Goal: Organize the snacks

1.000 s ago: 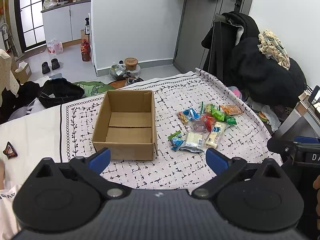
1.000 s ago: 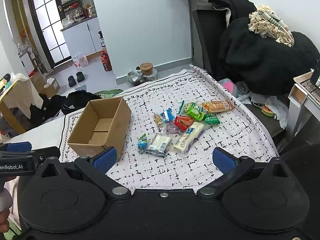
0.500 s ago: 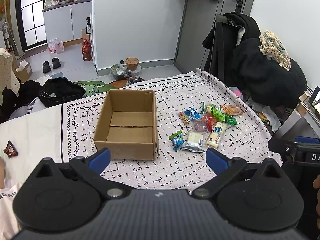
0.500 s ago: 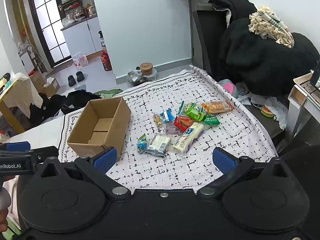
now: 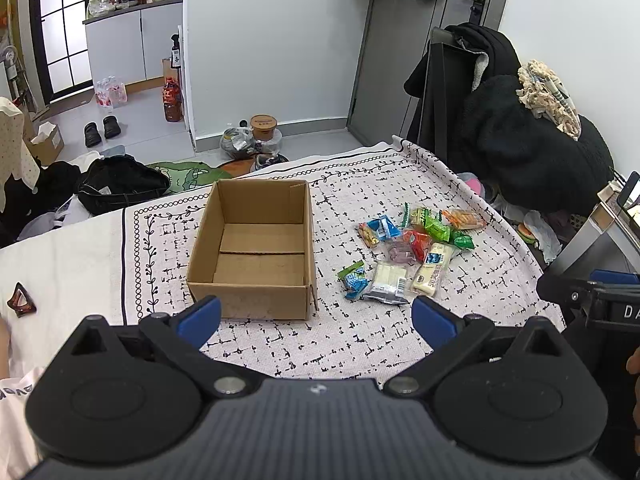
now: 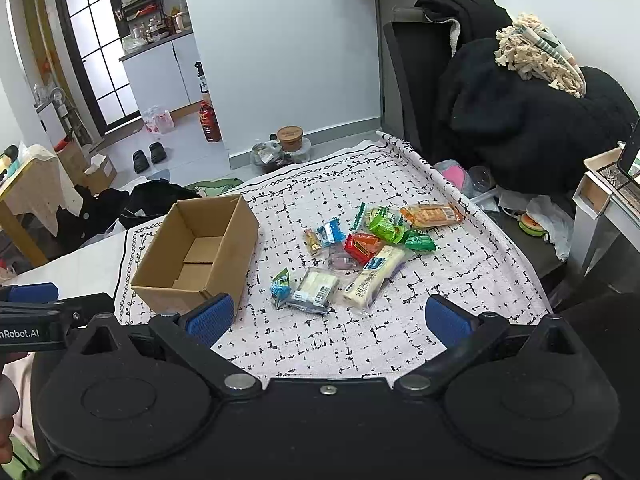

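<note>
Your left gripper (image 5: 316,318) hangs over the near edge of the patterned cloth (image 5: 400,344), fingers spread wide with nothing between the blue pads (image 5: 199,315). Your right gripper (image 6: 328,318) is likewise wide open and empty, raised above the same edge.

The box (image 5: 256,248) sits open-topped on the cloth, ahead and slightly left of your left gripper, and its inside is bare cardboard. The snacks (image 5: 408,252) lie in a loose pile just right of the box, apart from it. In that pile a white pack (image 6: 314,286) and a long pale bar (image 6: 374,276) lie nearest you, with a blue packet (image 6: 331,232), a red packet (image 6: 362,246) and green packets (image 6: 384,226) farther back.
</note>
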`<act>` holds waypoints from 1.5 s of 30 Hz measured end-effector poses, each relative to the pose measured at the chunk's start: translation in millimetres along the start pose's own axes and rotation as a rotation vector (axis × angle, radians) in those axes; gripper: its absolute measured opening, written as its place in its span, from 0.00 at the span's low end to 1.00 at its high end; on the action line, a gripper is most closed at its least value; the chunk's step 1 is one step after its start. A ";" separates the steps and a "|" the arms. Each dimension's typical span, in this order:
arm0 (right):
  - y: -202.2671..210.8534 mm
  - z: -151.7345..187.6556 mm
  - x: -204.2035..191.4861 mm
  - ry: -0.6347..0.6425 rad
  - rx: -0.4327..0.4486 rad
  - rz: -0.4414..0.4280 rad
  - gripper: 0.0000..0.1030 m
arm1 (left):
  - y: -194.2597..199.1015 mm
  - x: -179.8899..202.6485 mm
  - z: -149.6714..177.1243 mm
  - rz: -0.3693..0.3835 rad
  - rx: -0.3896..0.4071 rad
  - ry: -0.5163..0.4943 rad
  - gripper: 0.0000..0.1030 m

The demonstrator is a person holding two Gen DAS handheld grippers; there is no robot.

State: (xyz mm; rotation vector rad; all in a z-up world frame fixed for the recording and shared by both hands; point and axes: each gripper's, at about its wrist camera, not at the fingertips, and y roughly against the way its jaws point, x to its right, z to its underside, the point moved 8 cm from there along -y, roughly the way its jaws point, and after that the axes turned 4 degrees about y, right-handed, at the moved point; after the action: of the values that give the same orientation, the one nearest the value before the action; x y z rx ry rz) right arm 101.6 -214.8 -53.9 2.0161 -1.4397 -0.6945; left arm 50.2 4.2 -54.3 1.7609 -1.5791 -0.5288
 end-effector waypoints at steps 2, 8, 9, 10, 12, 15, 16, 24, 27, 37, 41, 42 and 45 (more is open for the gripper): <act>0.2 -0.3 -0.1 0.001 0.001 -0.001 1.00 | -0.4 0.1 0.2 -0.001 0.000 0.000 0.98; 0.4 0.0 -0.8 0.002 0.002 0.001 1.00 | -0.6 1.2 1.0 -0.001 0.000 -0.002 0.98; 0.4 0.0 -0.9 0.002 0.002 0.001 1.00 | -0.6 1.2 1.0 0.000 0.000 -0.001 0.98; 0.3 0.0 -1.0 0.002 0.001 -0.001 1.00 | -0.6 1.3 1.0 0.000 0.000 -0.002 0.98; 0.3 -0.3 -1.2 -0.002 0.000 -0.005 1.00 | -0.8 3.9 0.9 0.001 -0.002 -0.006 0.98; -0.7 0.0 -1.2 0.000 -0.003 -0.003 1.00 | -0.8 6.0 0.5 0.003 -0.004 -0.016 0.98; -1.4 0.0 -1.3 0.001 -0.004 -0.003 1.00 | -1.1 5.9 0.1 0.003 -0.004 -0.017 0.98; -7.9 2.0 -0.5 0.001 -0.019 0.001 1.00 | -5.5 2.4 -2.8 0.007 -0.014 -0.008 0.98; -10.5 2.0 1.8 -0.002 -0.021 0.005 1.00 | -8.2 1.2 -3.5 0.008 -0.021 -0.008 0.98; -20.7 -2.6 13.3 -0.053 -0.019 0.009 1.00 | -23.8 5.5 -11.4 0.033 -0.034 -0.028 0.98; -24.6 -5.3 22.6 -0.075 -0.009 0.025 1.00 | -34.0 12.0 -15.5 0.054 -0.037 -0.034 0.98; -25.7 -5.8 25.0 -0.081 -0.005 0.030 1.00 | -37.5 13.6 -16.6 0.059 -0.039 -0.034 0.98; -30.7 -6.9 32.6 -0.102 -0.004 0.038 1.00 | -46.9 19.4 -18.5 0.076 -0.047 -0.035 0.98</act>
State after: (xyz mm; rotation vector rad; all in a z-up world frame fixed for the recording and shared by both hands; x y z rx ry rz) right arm 136.0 -236.7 -73.4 1.9702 -1.5294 -0.7938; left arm 98.8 -10.0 -73.1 1.6584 -1.6380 -0.5585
